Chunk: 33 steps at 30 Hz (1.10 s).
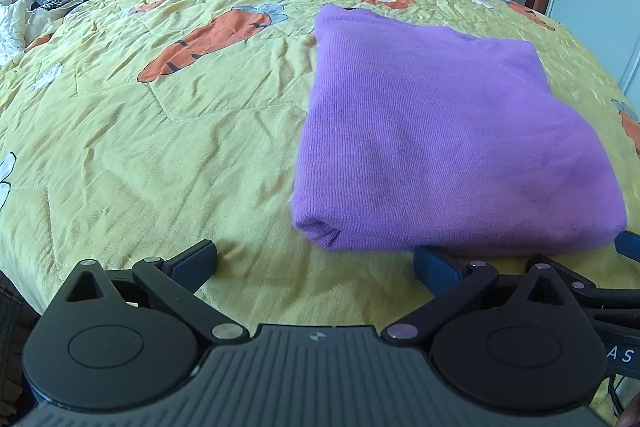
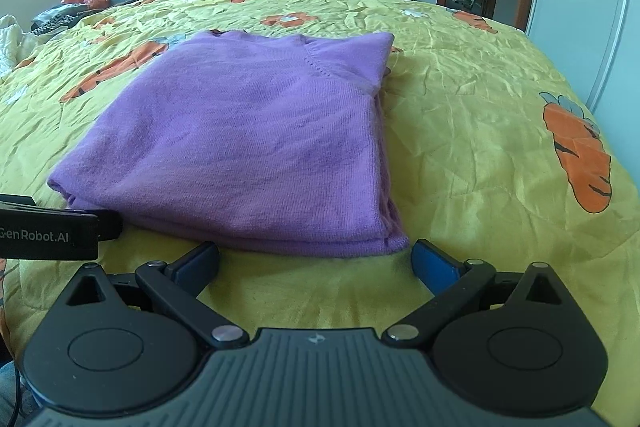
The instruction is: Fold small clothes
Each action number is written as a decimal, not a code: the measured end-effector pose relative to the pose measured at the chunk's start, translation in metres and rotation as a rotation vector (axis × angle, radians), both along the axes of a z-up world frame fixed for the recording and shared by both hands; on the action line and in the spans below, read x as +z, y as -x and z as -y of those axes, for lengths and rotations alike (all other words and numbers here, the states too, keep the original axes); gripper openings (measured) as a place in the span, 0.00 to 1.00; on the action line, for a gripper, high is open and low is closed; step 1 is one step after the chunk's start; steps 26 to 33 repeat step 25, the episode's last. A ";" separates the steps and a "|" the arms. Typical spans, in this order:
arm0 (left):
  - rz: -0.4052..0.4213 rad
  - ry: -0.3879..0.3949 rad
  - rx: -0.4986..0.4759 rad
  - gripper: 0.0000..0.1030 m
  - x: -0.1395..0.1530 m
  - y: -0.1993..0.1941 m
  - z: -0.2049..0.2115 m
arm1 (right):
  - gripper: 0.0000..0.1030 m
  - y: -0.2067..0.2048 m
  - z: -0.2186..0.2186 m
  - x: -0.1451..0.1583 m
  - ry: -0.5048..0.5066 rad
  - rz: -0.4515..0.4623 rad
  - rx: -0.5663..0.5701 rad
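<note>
The folded purple sweater (image 2: 244,143) lies flat on the bed's yellow carrot-print quilt (image 2: 480,131), its near edge just ahead of both sets of jaws. Bare quilt spreads wide on either side. The right gripper (image 2: 316,261) has its jaws spread wide, holding nothing. The left gripper (image 1: 316,261) likewise gapes empty; its right finger seems to touch the sweater's hem. Only the right view shows the sweater's stacked side edge.

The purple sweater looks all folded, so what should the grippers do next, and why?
Probably back both away. The purple sweater lies folded in a neat stack on the yellow carrot bedspread, and the left hand-held gripper and right hand-held gripper sit open, holding nothing.
</note>
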State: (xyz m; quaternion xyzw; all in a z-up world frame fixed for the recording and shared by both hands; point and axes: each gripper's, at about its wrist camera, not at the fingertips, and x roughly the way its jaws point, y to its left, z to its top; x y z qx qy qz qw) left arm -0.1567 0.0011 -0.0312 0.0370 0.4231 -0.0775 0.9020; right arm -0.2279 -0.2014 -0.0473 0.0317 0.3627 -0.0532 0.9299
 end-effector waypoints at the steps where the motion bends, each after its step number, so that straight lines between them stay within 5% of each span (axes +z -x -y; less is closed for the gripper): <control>1: 0.000 0.001 -0.001 1.00 0.000 0.000 0.000 | 1.00 0.000 0.000 0.000 0.000 0.000 0.000; 33: -0.001 0.001 -0.011 1.00 0.000 -0.001 -0.002 | 1.00 0.000 0.000 -0.001 0.000 0.000 -0.001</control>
